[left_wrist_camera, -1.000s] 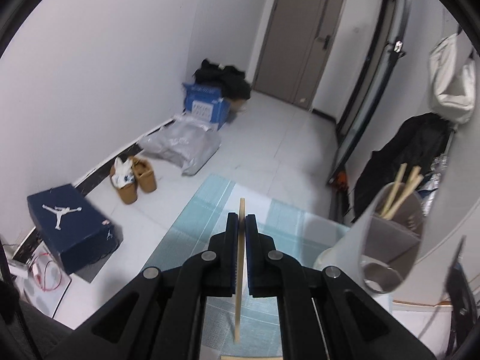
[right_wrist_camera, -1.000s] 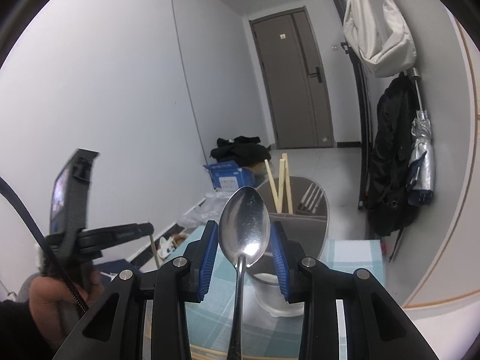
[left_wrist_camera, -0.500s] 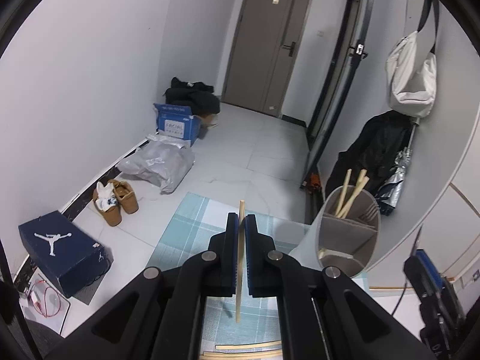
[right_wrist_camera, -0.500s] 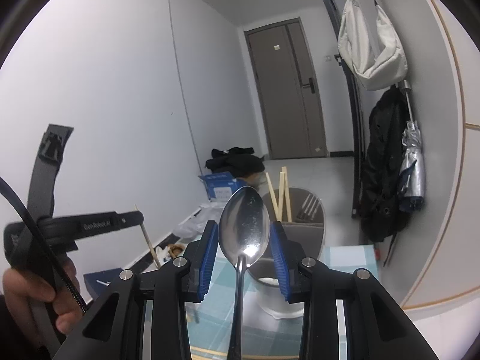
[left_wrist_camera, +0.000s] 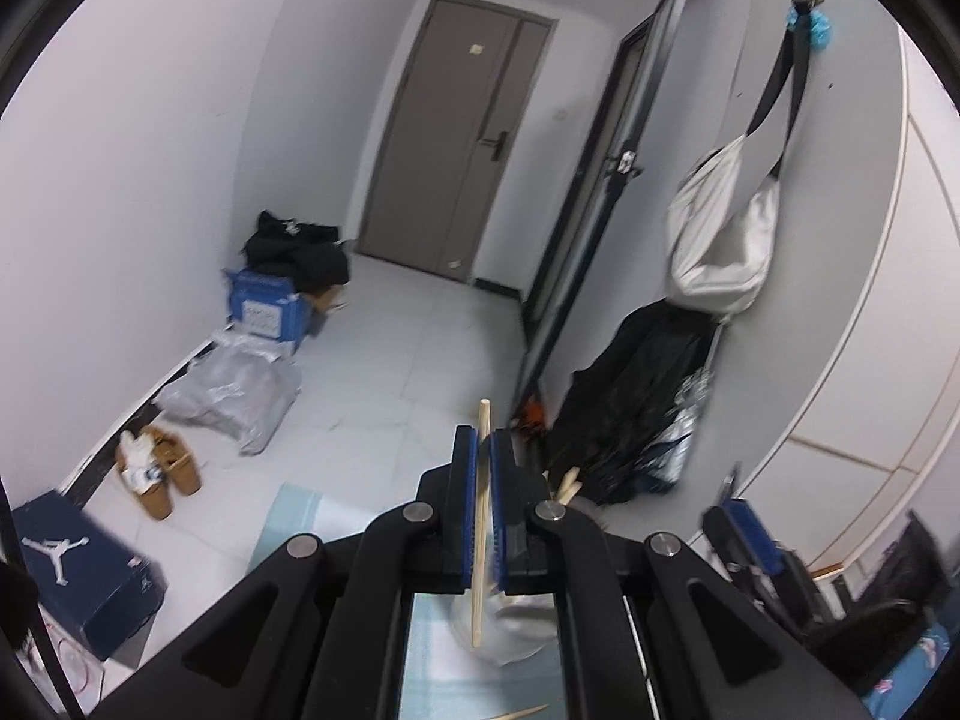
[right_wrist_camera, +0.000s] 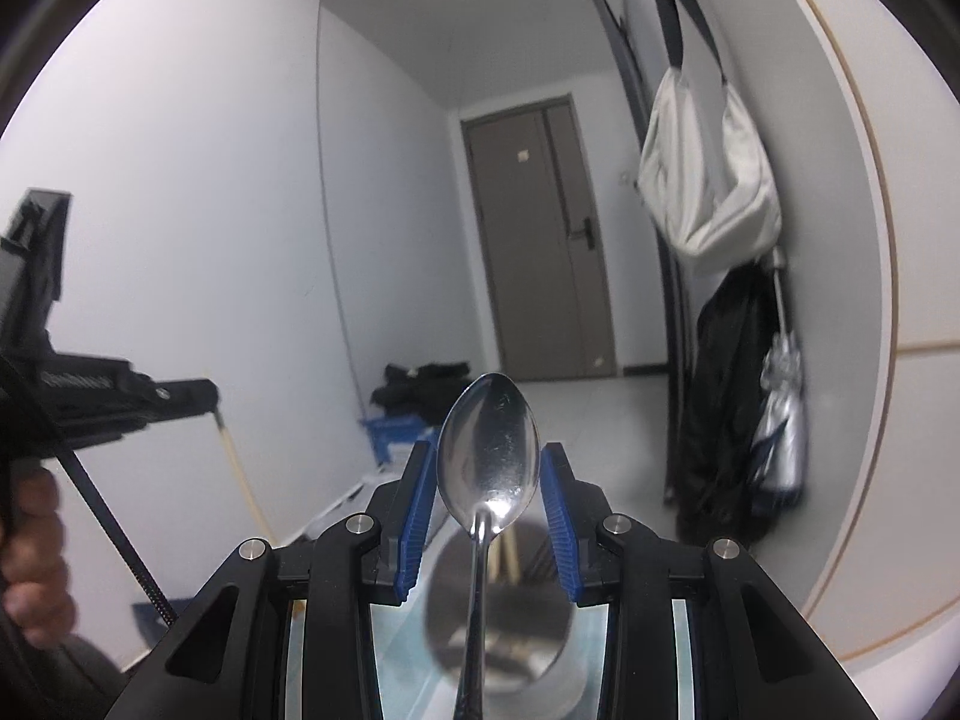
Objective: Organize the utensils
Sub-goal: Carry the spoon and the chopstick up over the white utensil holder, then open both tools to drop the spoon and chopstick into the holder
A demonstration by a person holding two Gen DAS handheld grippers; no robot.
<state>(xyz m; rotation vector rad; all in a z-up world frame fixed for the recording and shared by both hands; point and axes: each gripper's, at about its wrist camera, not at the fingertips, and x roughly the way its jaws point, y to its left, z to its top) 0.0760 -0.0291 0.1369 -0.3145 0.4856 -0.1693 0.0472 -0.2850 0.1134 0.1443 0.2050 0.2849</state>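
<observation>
The left gripper is clamped on an upright wooden chopstick, while the right gripper pinches a metal spoon by its bowl, handle hanging down. Both are held above the white utensil holder on the table; a brown door stands far behind.

The spoon between the right gripper's ribbed blue pads is polished metal, glossy and mirror-like. The chopstick between the left gripper's pads looks like pale matt wood. Both grippers have matt black plastic bodies with shiny metal screws. Below them, the utensil holder looks like smooth grey plastic, and the mat looks like woven checked cloth.
</observation>
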